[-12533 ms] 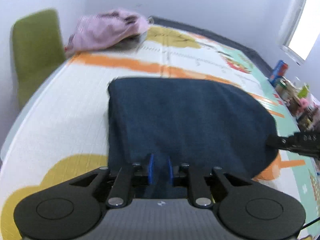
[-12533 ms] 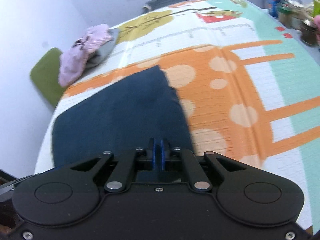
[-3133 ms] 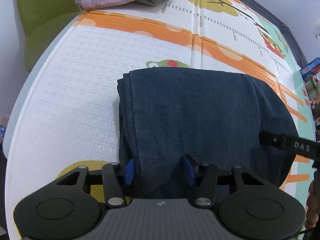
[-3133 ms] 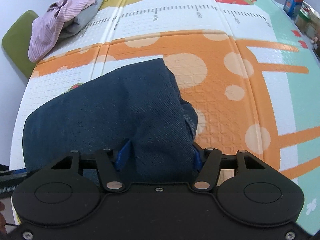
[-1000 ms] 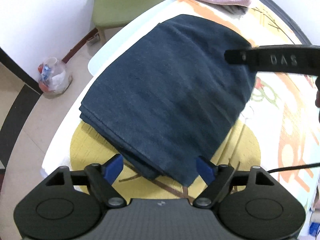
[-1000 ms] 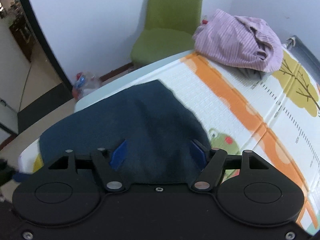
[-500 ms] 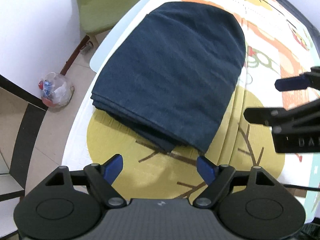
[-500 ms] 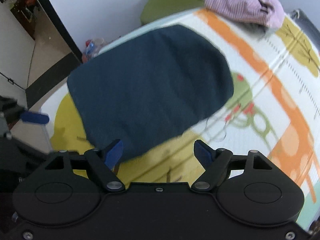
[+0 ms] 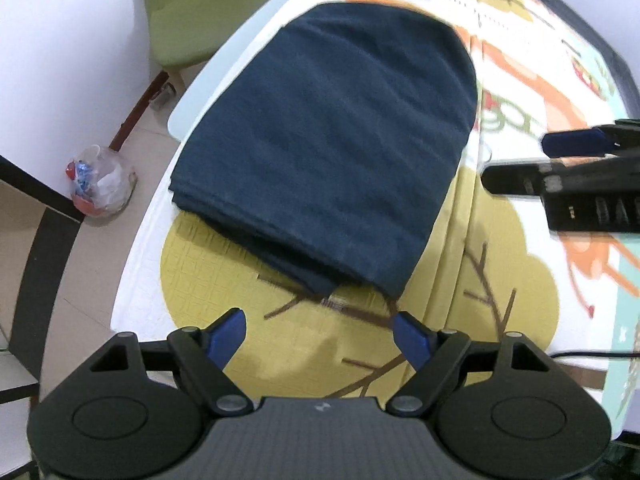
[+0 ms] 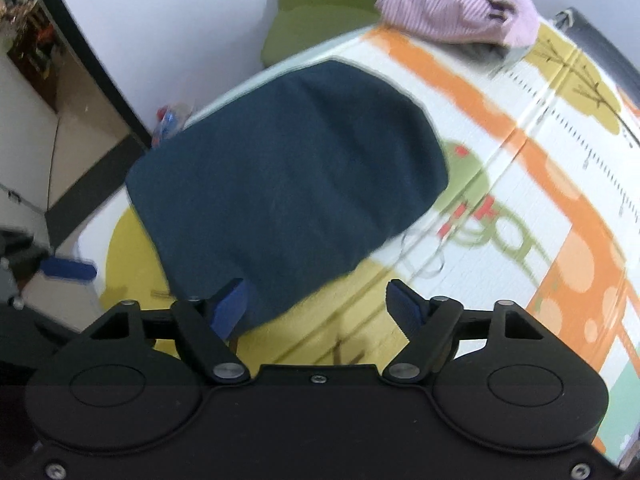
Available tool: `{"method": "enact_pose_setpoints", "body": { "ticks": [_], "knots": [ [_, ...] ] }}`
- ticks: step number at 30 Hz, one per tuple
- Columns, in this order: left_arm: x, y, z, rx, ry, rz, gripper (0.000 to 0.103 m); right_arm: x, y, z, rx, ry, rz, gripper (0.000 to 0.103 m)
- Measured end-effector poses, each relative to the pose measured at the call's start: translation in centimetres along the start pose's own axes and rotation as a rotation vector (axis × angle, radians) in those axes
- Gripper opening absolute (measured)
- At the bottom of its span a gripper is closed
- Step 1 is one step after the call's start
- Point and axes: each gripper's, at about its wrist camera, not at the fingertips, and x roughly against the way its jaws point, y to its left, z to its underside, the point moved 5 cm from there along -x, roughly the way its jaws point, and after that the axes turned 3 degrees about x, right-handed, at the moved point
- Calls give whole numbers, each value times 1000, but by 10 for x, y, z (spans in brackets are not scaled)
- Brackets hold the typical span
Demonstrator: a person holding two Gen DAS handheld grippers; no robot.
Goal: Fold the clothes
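A dark blue garment (image 9: 328,144) lies folded into a thick rectangle on the play mat (image 9: 500,280), near the table's left edge. My left gripper (image 9: 320,332) hovers just short of its near fold, open, with only bare mat between the blue pads. In the right wrist view the same garment (image 10: 288,184) fills the middle. My right gripper (image 10: 318,304) hangs over its near corner, jaws closing but wide apart; the cloth edge lies beside the left pad and neither pad presses on it. The right gripper (image 9: 516,160) also shows at the right edge of the left wrist view.
A pile of pink striped clothes (image 10: 460,4) lies at the far end of the mat. A green chair (image 9: 188,8) stands beyond the table's left edge, with a plastic bag (image 9: 100,184) on the floor below. A blue finger (image 10: 68,270) of the left gripper shows at left.
Both grippers have let go of the garment and drawn back from it. Within the last second the right gripper slid off the cloth towards the right, and its jaws have narrowed a little.
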Motion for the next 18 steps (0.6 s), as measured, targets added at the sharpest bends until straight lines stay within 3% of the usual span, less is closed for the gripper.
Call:
{"method": "enact_pose_setpoints", "body": {
  "ticks": [2,5,7,12,18],
  "knots": [
    [3,-3,-9,6,-31,10,82,1,-11,-13,-27,-23,-23,41],
    [7,-9,-23,19,-72,31,73,-6,-31,-34,-82,-44,-48,25],
    [5,-15,-33,16,-86,60,66,-13,-42,-48,-89,-66,-42,23],
    [-13,-27,-50,3,-106,76,61,-43,-64,-81,-144,-84,-45,20],
    [-54,-26,-45,20,-3,129,60,-95,-79,-100,-173,-54,-22,16]
  ]
}}
